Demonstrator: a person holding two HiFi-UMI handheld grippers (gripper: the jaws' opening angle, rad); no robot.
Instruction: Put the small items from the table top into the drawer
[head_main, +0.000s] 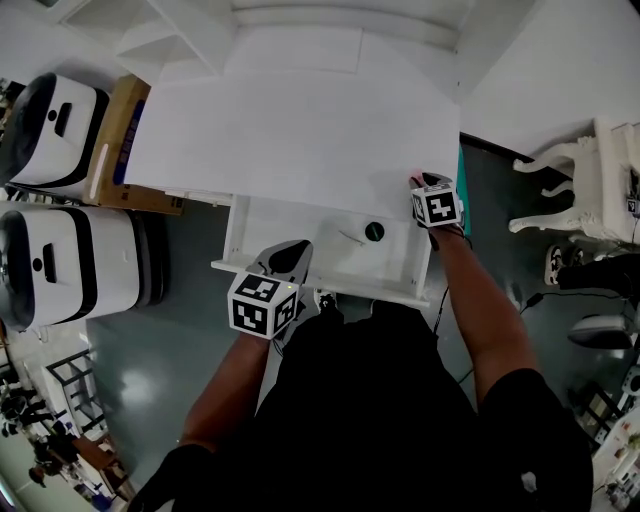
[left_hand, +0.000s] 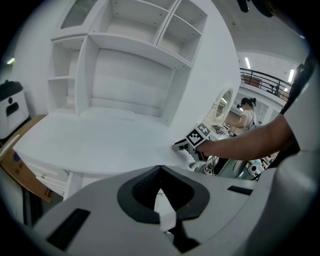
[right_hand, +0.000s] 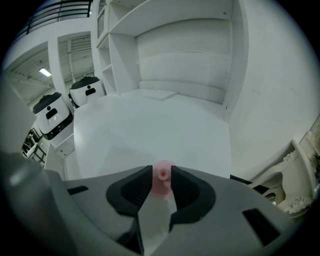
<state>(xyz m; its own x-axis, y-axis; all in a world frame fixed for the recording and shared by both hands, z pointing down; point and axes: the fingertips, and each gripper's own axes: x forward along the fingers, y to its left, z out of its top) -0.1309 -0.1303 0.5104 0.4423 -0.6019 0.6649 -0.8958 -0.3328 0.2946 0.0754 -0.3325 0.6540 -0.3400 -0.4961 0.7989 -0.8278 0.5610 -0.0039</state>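
Head view: looks nearly done to me. The only thing left on the tabletop (head_main: 300, 130) is a small pink piece (right_hand: 161, 176), pinched in the right gripper (head_main: 425, 184) jaws at the tabletop's 4 o'clock corner, not over the drawer (head_main: 262, 228) yet. The drawer sits open at 6 o'clock and holds a dark round thing (head_main: 374, 231) and a thin stick-like bit (head_main: 350, 238) toward its 3 o'clock side. The left gripper (head_main: 288, 258) hangs by the drawer front, jaws closed on nothing.

Looked like a robotics lab w/ mock home furniture: 2 white robot units (head_main: 70, 262) at 9 o'clock beside white desk (head_main: 300, 140), mezzanine railing (left_hand: 264, 80) behind.
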